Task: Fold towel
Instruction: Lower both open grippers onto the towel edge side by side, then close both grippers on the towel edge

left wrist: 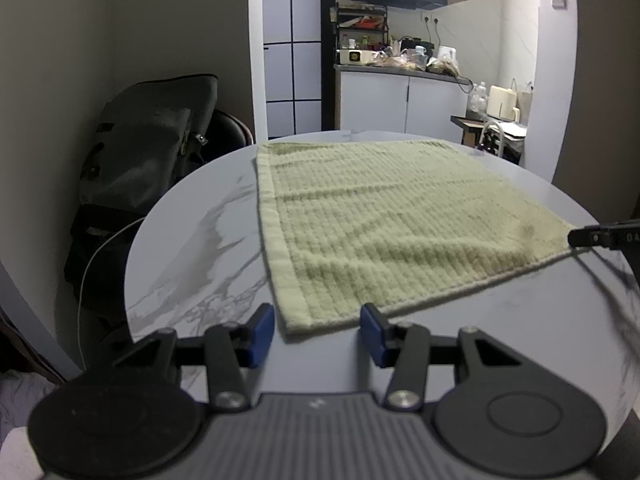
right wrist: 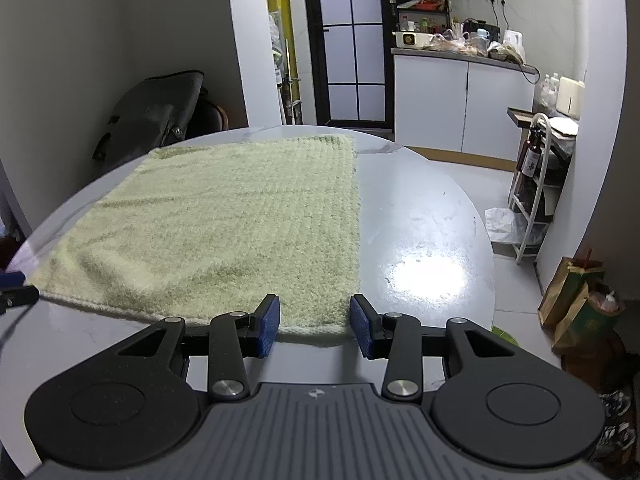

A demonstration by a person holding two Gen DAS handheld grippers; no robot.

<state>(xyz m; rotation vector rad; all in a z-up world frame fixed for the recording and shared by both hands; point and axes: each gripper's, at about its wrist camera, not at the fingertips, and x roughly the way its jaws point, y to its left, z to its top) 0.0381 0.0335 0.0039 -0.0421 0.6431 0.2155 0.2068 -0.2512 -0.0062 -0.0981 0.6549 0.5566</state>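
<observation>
A pale green ribbed towel lies spread flat on the round marble table. My left gripper is open, its blue pads on either side of the towel's near left corner, just above the tabletop. In the right wrist view the same towel fills the left half of the table. My right gripper is open around the towel's near right corner, with the hem lying between its pads. The tip of the right gripper shows at the right edge of the left wrist view, at the towel's corner.
A dark bag rests on a chair behind the table on the left. Kitchen counter with clutter stands at the back. A white rack and a paper bag stand on the floor to the right of the table.
</observation>
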